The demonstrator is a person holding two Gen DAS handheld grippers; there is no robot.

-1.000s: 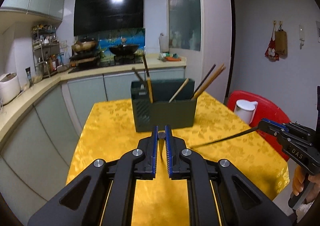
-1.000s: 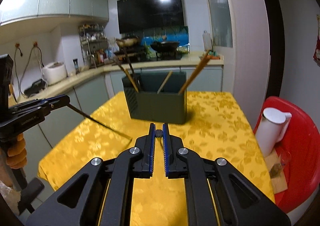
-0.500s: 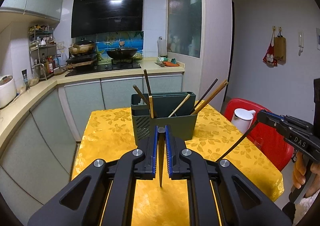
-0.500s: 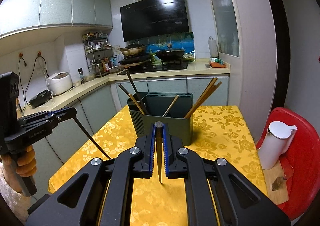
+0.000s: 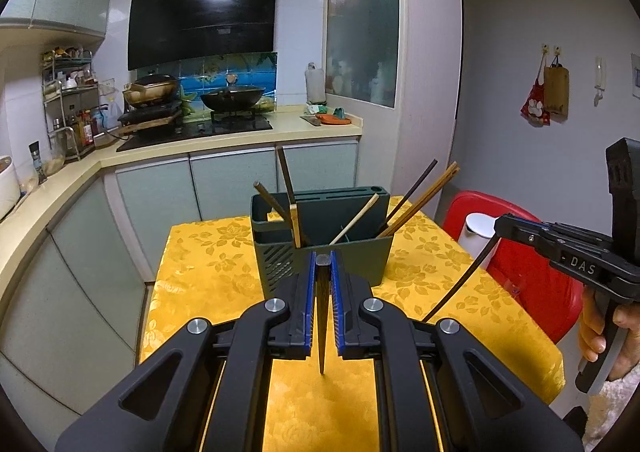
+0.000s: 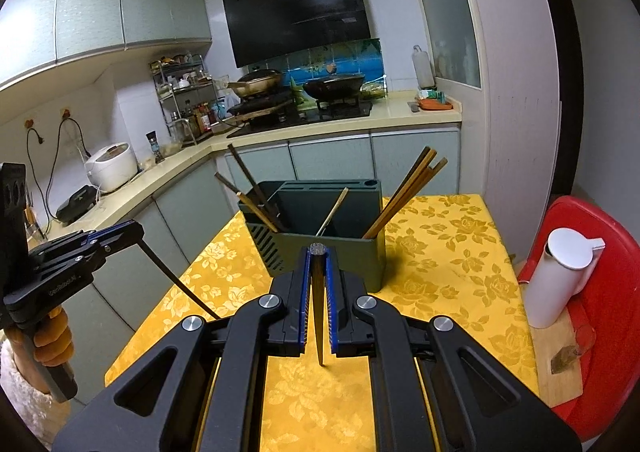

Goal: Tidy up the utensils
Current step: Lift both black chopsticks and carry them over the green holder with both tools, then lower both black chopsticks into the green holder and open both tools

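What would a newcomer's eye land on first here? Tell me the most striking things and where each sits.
The bright yellow floral tablecloth fills the middle of both views, with a dark green plastic utensil holder standing on it, wooden chopsticks fanning out of its compartments. Up close, the left gripper and the right gripper each have jaws shut on one dark chopstick pointing down. A red plastic chair beside the table carries a white kettle.
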